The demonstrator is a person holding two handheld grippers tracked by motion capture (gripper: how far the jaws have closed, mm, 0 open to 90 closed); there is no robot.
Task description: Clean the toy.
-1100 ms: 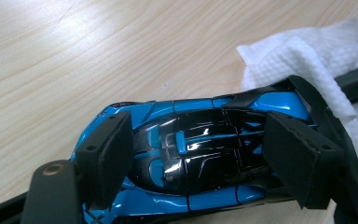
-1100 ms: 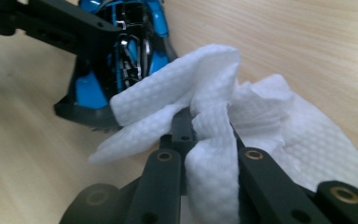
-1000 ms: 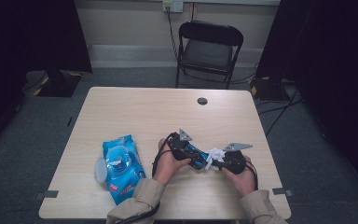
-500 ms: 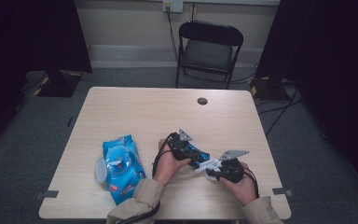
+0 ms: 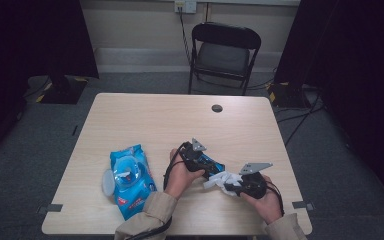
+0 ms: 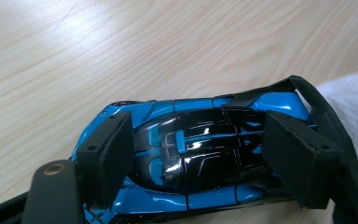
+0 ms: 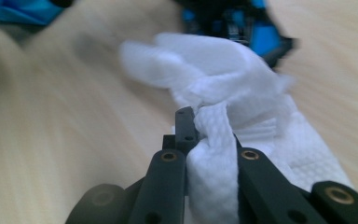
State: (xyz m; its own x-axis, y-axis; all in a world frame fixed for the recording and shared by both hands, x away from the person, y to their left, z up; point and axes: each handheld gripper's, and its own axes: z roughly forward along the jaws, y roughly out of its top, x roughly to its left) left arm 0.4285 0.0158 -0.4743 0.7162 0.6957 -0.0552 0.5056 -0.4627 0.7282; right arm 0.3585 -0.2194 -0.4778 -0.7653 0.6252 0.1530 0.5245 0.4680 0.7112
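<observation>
I am looking down on a pale wooden table (image 5: 145, 120) from above, with my two forearms coming in at its near edge.

My left gripper (image 5: 211, 167) lies low over the table a little right of centre. In the left gripper view its two black pads (image 6: 109, 151) sit against either side of a blue and black toy car (image 6: 200, 149), one at each flank, so the jaws are closed on the car about as wide as its body. The car rests flat on the wood, roof up.

My right gripper (image 5: 231, 186) sits just beside the left one, nearer the table's right front corner. In the right gripper view its jaws are pinched fully together on a white wet wipe (image 7: 223, 116); the cloth bunches up between the pads and spreads out beyond them. The far end of the wipe reaches the tail of the toy car at the top of that view; I cannot tell whether it touches, as that part is blurred. From above, the wipe shows as a white crumple between the two grippers.

On the left of the table, well apart from the grippers, lies a blue pack of wet wipes (image 5: 129, 177) with its round lid flipped open to one side.

A small dark round disc (image 5: 217, 108) sits near the table's far edge. A black folding chair (image 5: 223, 55) stands beyond the table.
</observation>
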